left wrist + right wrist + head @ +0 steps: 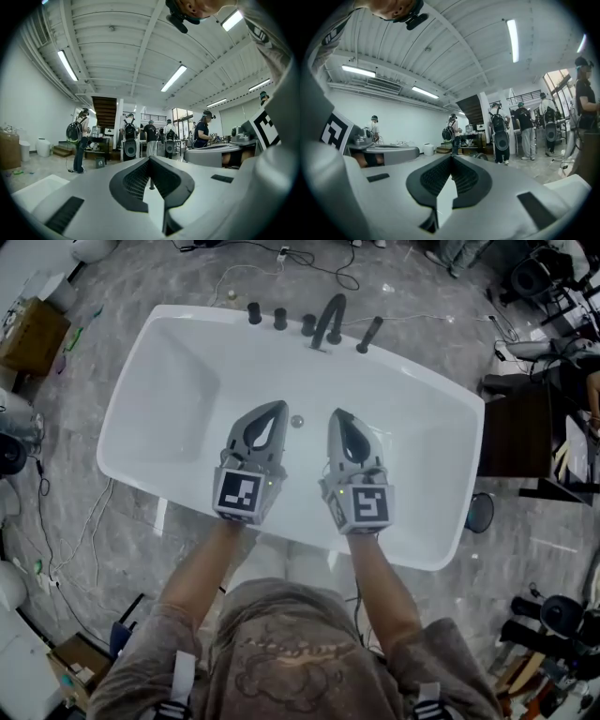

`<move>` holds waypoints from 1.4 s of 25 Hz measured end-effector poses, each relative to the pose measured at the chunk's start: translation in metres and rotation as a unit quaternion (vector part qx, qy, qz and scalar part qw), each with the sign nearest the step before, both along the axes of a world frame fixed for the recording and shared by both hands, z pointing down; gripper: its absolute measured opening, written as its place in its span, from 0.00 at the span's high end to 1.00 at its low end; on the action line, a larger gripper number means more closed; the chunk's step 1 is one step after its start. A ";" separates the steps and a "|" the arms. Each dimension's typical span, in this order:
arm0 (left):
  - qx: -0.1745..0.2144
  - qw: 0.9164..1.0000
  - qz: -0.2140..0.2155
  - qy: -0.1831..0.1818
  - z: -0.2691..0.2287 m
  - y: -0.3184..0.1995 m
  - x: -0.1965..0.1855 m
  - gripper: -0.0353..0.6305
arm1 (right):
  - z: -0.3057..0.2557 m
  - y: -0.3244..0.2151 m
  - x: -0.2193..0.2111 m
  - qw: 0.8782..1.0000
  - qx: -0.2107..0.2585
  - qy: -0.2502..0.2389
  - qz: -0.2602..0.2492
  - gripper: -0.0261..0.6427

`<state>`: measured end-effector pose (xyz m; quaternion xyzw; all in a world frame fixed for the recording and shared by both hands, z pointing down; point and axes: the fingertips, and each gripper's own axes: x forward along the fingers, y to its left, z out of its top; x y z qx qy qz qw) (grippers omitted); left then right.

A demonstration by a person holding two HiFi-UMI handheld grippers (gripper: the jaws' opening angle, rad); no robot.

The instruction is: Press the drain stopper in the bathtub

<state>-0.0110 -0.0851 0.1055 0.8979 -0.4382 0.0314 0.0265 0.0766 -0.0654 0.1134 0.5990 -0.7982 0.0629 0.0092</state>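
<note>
In the head view the white bathtub [187,381] lies below me. Its small round metal drain stopper [297,421] sits on the tub floor near the middle. My left gripper [279,409] hovers just left of the stopper and my right gripper [337,415] just right of it, both pointing toward the faucet side. Each has its jaws shut tip to tip with nothing between them. In the left gripper view the left gripper's [150,160] tips meet, and in the right gripper view the right gripper's [451,157] tips meet too. Both of these views look out into the room, so the stopper is not in them.
A dark faucet [328,321] and several dark knobs [279,319] stand along the tub's far rim. Cables [80,531] and boxes [30,334] lie on the grey floor at left, dark furniture [516,432] at right. People with backpacks [75,133] stand in the hall.
</note>
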 end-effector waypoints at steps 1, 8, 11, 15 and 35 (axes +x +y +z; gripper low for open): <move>-0.001 1.000 0.002 0.001 0.007 -0.006 0.000 0.93 | 0.006 -0.006 -0.002 1.000 0.000 -0.001 -0.001 0.96; 0.003 1.000 -0.003 0.005 0.061 -0.037 -0.012 0.93 | 0.064 -0.032 -0.011 1.000 -0.014 -0.015 -0.003 0.96; 0.000 1.000 -0.010 0.003 0.088 -0.049 -0.019 0.93 | 0.090 -0.042 -0.017 1.000 -0.015 -0.018 -0.004 0.96; -0.001 1.000 -0.014 -0.001 0.122 -0.063 -0.024 0.93 | 0.124 -0.055 -0.020 1.000 -0.020 -0.018 -0.004 0.96; -0.016 1.000 0.002 0.002 0.300 -0.110 -0.025 0.93 | 0.313 -0.100 -0.044 0.999 -0.043 -0.003 -0.013 0.96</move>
